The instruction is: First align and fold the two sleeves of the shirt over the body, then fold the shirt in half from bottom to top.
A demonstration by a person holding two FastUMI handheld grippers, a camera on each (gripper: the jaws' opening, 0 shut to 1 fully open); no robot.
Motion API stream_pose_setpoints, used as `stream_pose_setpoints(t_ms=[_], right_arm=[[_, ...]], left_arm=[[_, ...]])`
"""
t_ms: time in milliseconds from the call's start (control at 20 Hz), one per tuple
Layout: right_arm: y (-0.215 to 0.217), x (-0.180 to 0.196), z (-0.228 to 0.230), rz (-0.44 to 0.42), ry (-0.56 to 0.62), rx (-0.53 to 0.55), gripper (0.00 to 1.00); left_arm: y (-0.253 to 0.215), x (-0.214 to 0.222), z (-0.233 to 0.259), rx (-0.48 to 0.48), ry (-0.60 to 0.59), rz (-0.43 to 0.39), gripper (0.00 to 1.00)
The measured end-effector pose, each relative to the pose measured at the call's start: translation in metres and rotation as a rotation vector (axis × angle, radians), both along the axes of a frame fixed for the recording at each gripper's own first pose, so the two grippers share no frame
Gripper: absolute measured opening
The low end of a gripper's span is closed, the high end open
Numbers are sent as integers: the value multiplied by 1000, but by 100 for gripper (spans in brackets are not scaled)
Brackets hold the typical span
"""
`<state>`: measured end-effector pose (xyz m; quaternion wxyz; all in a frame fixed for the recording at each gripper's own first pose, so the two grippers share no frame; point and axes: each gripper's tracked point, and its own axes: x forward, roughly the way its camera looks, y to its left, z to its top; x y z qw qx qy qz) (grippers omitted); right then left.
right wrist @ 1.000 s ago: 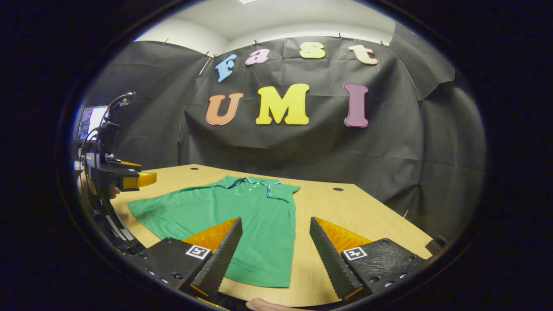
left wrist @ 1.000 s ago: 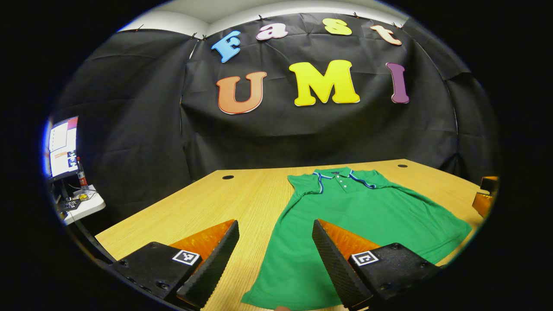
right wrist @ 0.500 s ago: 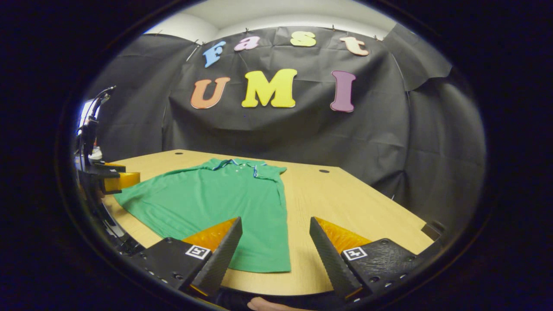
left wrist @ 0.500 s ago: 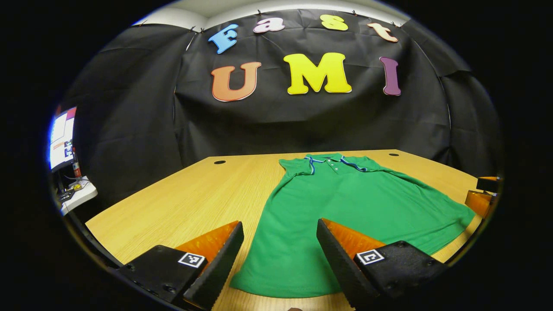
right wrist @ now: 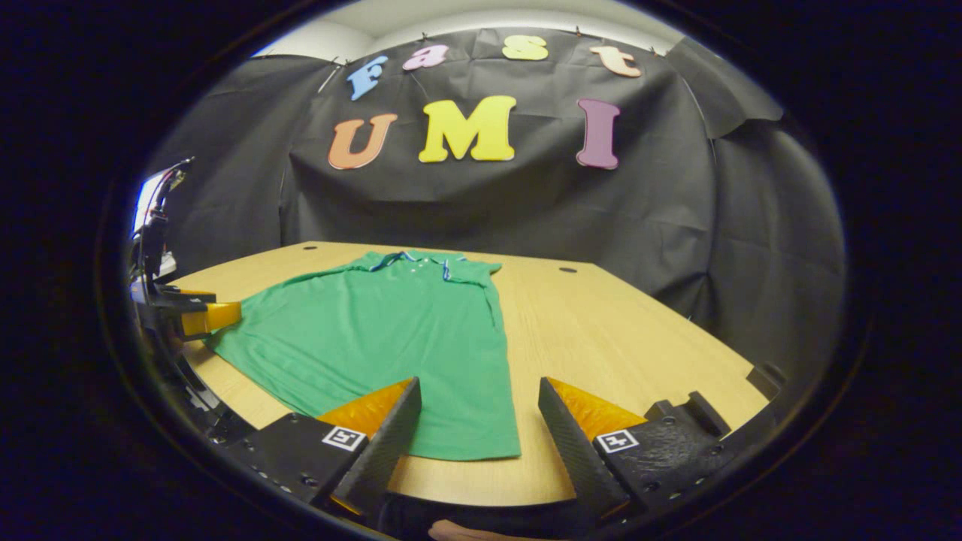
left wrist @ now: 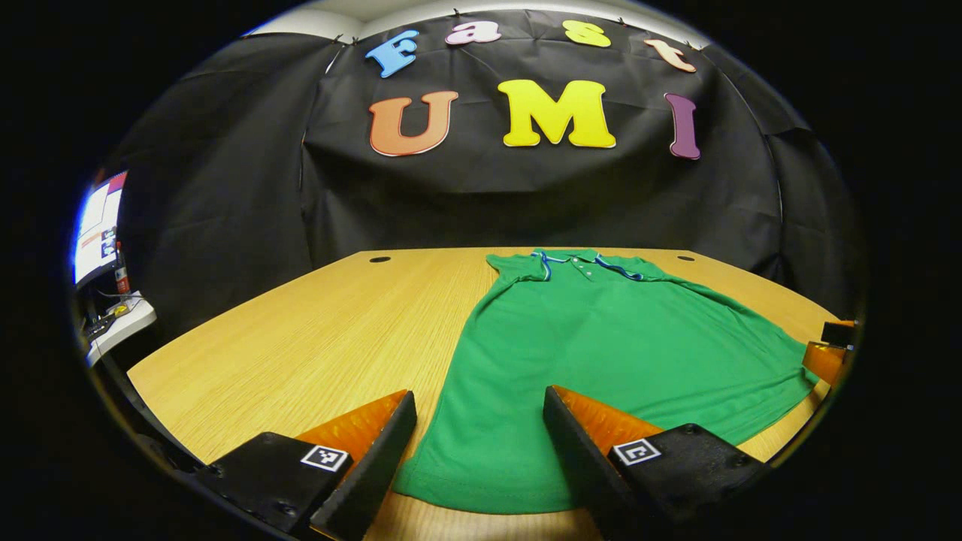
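A green polo shirt lies flat on the wooden table, its collar at the far end and its hem toward the front edge. My left gripper hangs open over the hem's left corner, holding nothing. In the right gripper view the same shirt spreads to the left, and my right gripper stands open by the hem's right corner, also holding nothing. Each view catches the other gripper at its rim: the right gripper and the left gripper.
A lit monitor and a white shelf with small items stand off the table's left side. Round cable holes sit near the table's far edge. Bare wood stretches right of the shirt. The black cloth wall closes the back.
Both grippers have drawn back toward the table's front edge and sunk lower, so the shirt's hem sits farther ahead of the fingers. Both stay open; the shirt has not moved.
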<state>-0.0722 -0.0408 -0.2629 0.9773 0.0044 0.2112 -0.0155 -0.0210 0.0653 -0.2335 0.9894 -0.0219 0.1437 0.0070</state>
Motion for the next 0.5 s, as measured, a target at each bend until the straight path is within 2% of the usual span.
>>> stream_pose_setpoints(t_ms=[100, 150, 350, 400, 500], right_arm=[[0, -1, 1, -5, 20, 51, 98], [0, -1, -2, -7, 35, 55, 95], [1, 0, -4, -13, 38, 88, 97], [3, 2, -6, -16, 41, 97, 86], [10, 3, -7, -5, 44, 97, 64]], left_arm=[[1, 1, -3, -13, 5, -2, 100], [1, 2, -2, -17, -4, -1, 100], [3, 5, -6, -5, 13, 4, 100], [1, 5, -6, -6, 13, 0, 99], [-9, 6, -5, 2, 24, -28, 85]])
